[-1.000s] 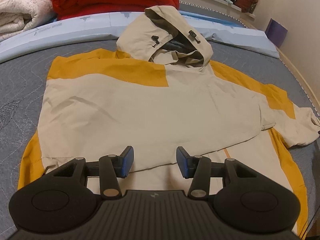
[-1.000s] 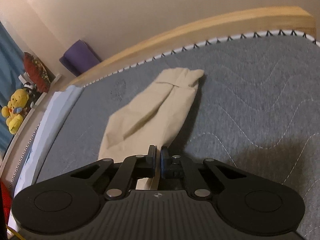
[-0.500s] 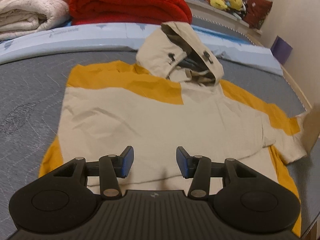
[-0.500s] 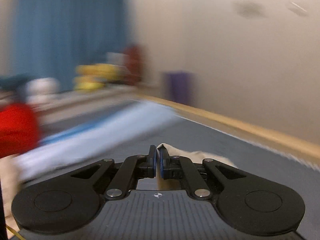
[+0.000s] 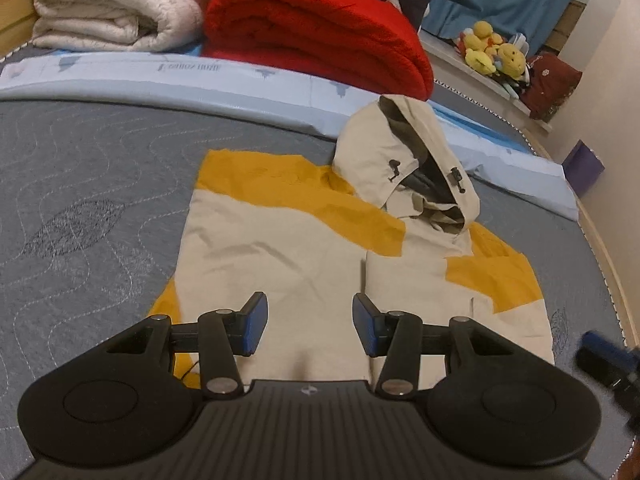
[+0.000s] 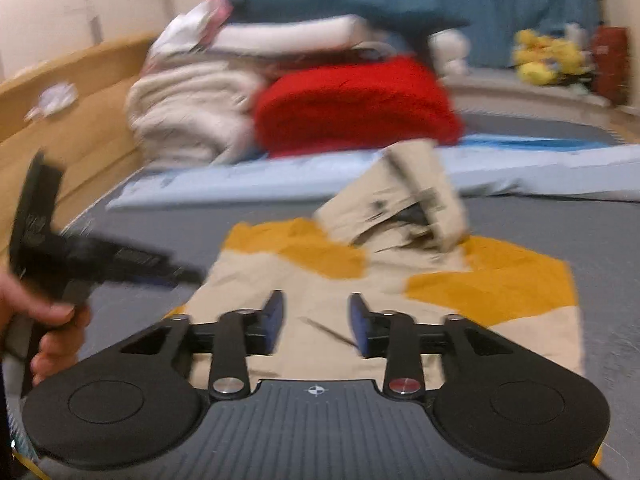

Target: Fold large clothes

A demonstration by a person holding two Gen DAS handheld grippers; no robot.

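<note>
My left gripper (image 5: 306, 330): jaws released, empty, over jacket (image 5: 288, 264) hem on bed (image 5: 80, 200). Jacket runs lengthwise ahead, hood (image 5: 404, 168) far end. My right gripper (image 6: 316, 326): jaws released, nearer right sleeve fold.

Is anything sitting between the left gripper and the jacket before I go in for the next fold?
Nothing visible does. The left gripper hangs open directly over the jacket, with only bare fabric between its fingers. The hood lies at the far end, and the red blanket sits beyond it, off the jacket.
</note>
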